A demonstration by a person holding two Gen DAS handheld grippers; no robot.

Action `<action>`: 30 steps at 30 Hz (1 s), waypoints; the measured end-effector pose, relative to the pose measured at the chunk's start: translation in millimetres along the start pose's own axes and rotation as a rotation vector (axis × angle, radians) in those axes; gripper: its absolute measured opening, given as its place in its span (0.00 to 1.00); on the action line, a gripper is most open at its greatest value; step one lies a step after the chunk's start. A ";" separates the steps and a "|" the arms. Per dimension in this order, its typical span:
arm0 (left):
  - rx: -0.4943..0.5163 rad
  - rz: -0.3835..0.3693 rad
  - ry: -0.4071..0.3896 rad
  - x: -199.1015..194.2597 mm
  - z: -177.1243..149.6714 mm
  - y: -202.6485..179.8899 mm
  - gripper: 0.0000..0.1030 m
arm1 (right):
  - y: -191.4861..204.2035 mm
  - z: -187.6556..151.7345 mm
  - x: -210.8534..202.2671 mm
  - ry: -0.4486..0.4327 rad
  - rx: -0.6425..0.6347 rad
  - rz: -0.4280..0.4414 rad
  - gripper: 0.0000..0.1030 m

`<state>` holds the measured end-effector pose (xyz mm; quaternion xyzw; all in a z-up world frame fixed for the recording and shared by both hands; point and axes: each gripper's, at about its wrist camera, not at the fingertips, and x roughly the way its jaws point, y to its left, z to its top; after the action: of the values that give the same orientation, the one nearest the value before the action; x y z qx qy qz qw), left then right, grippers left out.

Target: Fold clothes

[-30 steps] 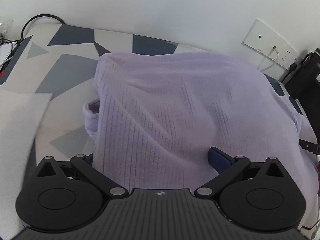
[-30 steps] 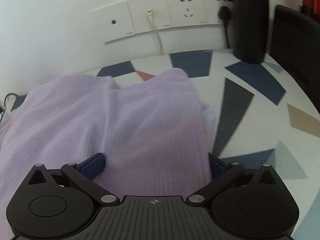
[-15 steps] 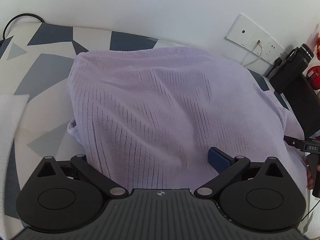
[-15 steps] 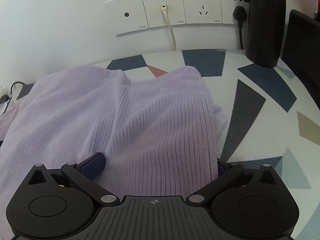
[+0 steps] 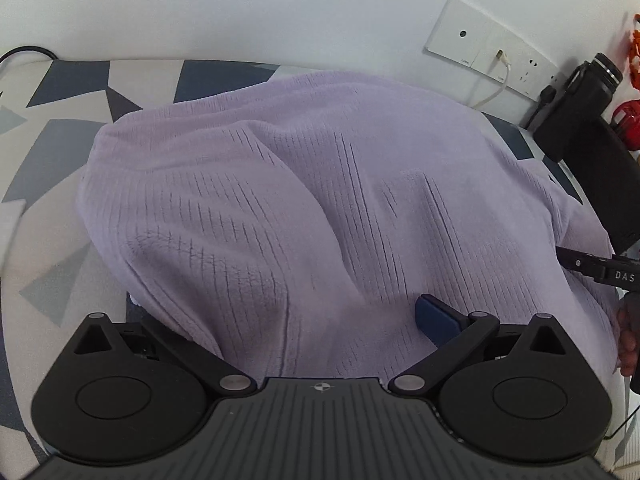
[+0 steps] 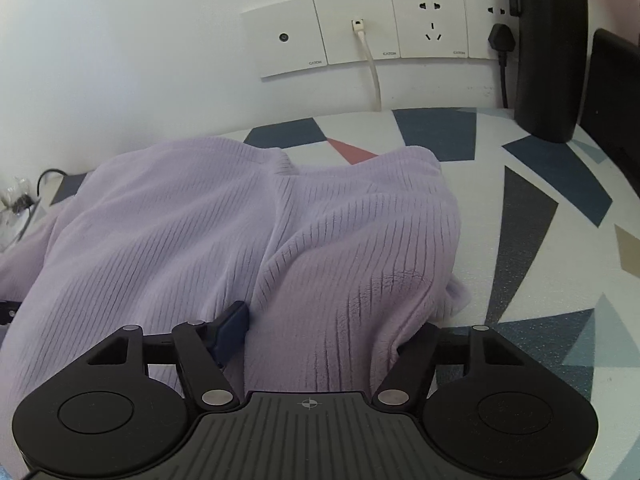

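Right now a ribbed, fuzzy lilac knit garment (image 5: 320,208) is lying bunched on the white tabletop with dark blue and grey geometric shapes (image 6: 540,240), spreading across most of both views. The left gripper (image 5: 288,320) is reaching into its near edge, the cloth filling the space between the fingers; one blue pad (image 5: 434,316) is showing against the fabric while the other is hiding under a fold, so whether it is pinching cannot be told. The right gripper (image 6: 332,324) has just been closing, and a thick fold of the garment is sitting between its fingers, pressed by the visible blue pad (image 6: 232,326). Behind, white wall sockets (image 6: 360,32) are lining the wall, with a black bottle (image 6: 548,48) standing beside them.
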<state>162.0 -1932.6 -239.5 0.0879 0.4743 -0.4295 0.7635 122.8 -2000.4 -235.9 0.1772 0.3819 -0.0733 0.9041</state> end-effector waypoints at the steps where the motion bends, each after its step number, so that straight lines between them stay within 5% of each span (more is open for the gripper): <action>1: -0.005 -0.002 0.004 0.1 0.8 0.6 1.00 | -2.7 0.9 -0.5 0.002 0.010 0.015 0.63; 9: -0.035 0.024 0.013 0.4 4.3 -2.7 1.00 | 8.5 1.1 5.8 0.008 -0.037 0.002 0.87; 20: -0.036 0.043 0.017 0.4 5.6 -5.6 1.00 | 12.4 5.0 14.6 0.029 -0.056 -0.026 0.99; 30: -0.046 0.047 0.012 -0.2 5.0 -7.0 1.00 | 10.7 3.8 12.8 0.011 -0.045 -0.022 0.99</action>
<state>160.0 -1939.5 -234.8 0.0841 0.4863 -0.4001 0.7722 137.1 -1991.8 -239.8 0.1531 0.3905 -0.0737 0.9048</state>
